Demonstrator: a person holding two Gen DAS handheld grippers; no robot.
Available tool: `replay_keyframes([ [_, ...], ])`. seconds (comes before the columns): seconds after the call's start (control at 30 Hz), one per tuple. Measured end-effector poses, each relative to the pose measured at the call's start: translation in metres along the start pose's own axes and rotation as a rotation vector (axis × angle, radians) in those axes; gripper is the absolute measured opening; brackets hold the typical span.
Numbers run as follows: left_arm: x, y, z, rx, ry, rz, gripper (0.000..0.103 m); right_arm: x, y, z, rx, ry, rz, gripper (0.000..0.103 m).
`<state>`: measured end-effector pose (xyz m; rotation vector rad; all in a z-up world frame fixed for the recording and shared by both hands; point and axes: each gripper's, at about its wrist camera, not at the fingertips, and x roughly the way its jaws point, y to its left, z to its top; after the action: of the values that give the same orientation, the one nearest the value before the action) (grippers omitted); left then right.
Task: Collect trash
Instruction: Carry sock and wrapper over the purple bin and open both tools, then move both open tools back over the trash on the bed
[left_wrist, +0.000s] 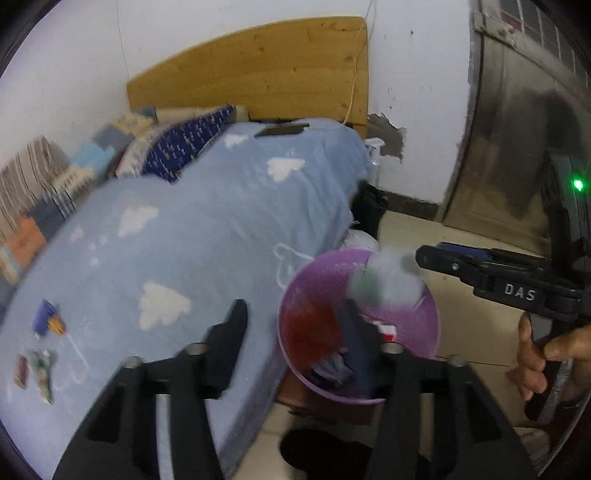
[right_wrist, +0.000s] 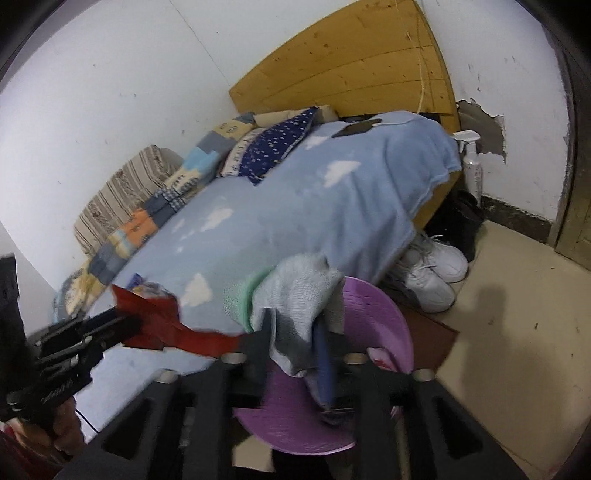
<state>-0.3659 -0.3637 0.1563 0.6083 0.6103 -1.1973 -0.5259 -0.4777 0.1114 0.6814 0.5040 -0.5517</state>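
A purple basket (left_wrist: 432, 325) stands beside the bed; it also shows in the right wrist view (right_wrist: 384, 317). My left gripper (left_wrist: 295, 325) looks open in its own view, its right finger over the basket; a red wrapper (left_wrist: 310, 332) lies blurred in the basket. In the right wrist view my left gripper (right_wrist: 122, 325) still touches the red wrapper (right_wrist: 177, 325). My right gripper (right_wrist: 299, 332) is shut on a grey-green sock (right_wrist: 295, 295) above the basket; it also appears in the left wrist view (left_wrist: 421, 258). Small wrappers (left_wrist: 48, 321) lie on the blue blanket (left_wrist: 207, 229).
White sneakers (right_wrist: 432, 273) and a black bin (right_wrist: 461, 221) stand on the floor by the bed. A spray bottle (right_wrist: 471, 162) stands at the wall. Pillows (left_wrist: 173, 144) and a phone (left_wrist: 282, 130) lie near the wooden headboard (left_wrist: 266, 70). A metal door (left_wrist: 517, 129) is at right.
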Motion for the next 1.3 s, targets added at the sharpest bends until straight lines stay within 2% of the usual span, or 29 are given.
replay_keyframes([
  [0.03, -0.003, -0.003, 0.000, 0.008, -0.016, 0.004, 0.054, -0.001, -0.006, 0.000, 0.012, -0.007, -0.014, 0.052],
  [0.1, -0.008, 0.000, -0.002, -0.001, -0.024, 0.003, 0.054, -0.003, -0.009, 0.002, 0.024, -0.018, -0.009, 0.052],
  [0.2, -0.022, 0.016, -0.010, -0.046, -0.044, 0.046, 0.058, -0.005, -0.006, 0.005, 0.009, -0.030, -0.027, 0.053],
  [0.27, -0.034, 0.034, -0.022, -0.098, -0.055, 0.074, 0.062, -0.002, -0.001, 0.007, 0.002, -0.024, -0.014, 0.053],
  [0.43, -0.064, 0.085, -0.058, -0.205, -0.046, 0.173, 0.062, 0.010, 0.031, 0.006, -0.050, 0.013, 0.040, 0.055],
  [0.8, -0.117, 0.183, -0.142, -0.368, 0.014, 0.367, 0.065, 0.036, 0.149, -0.003, -0.254, 0.101, 0.212, 0.055],
  [0.97, -0.137, 0.247, -0.177, -0.539, 0.001, 0.467, 0.065, 0.051, 0.205, -0.011, -0.340, 0.165, 0.304, 0.055],
  [1.17, -0.168, 0.325, -0.222, -0.775, -0.017, 0.606, 0.065, 0.073, 0.282, -0.021, -0.468, 0.199, 0.366, 0.055],
  [1.3, -0.186, 0.358, -0.246, -0.919, -0.043, 0.613, 0.065, 0.111, 0.344, -0.028, -0.530, 0.257, 0.427, 0.057],
])
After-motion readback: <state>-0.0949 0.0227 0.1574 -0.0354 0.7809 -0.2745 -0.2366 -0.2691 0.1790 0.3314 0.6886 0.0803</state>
